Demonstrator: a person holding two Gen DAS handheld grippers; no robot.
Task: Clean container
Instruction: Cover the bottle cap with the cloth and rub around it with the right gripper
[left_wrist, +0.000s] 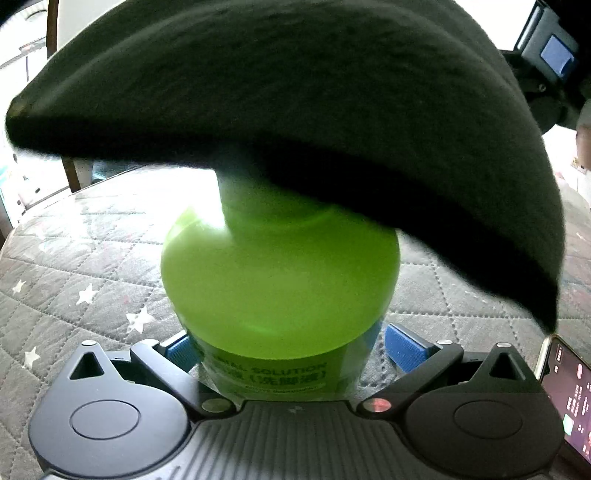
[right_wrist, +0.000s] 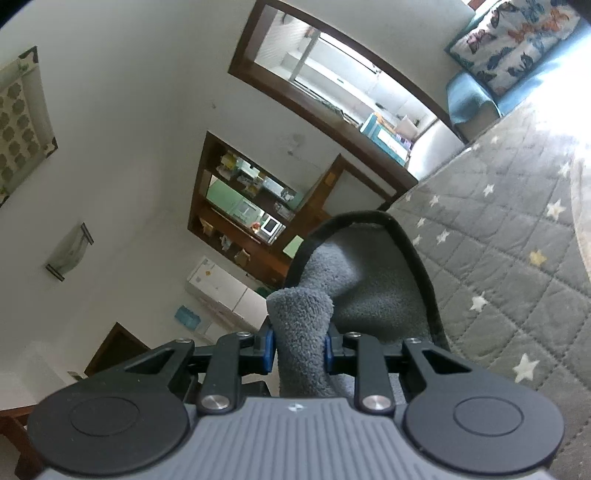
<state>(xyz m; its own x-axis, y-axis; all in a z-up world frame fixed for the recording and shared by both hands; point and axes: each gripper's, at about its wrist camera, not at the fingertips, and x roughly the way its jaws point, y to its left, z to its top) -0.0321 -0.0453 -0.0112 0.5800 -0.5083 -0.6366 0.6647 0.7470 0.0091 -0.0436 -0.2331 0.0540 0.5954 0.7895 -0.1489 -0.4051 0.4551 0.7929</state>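
Blue-padded jaws of the left gripper clamp the lower body of a green bottle, which stands upright over the quilted grey star-print cover. Draped over the bottle's top is a dark grey cloth, hiding the cap. A phone lies just right of that gripper. Clenched on a bunched fold of the same cloth, the right gripper holds it above the cover, near its edge.

Strong backlight glare behind bottle; cloth motion-blurred, dark; fisheye edges curved.
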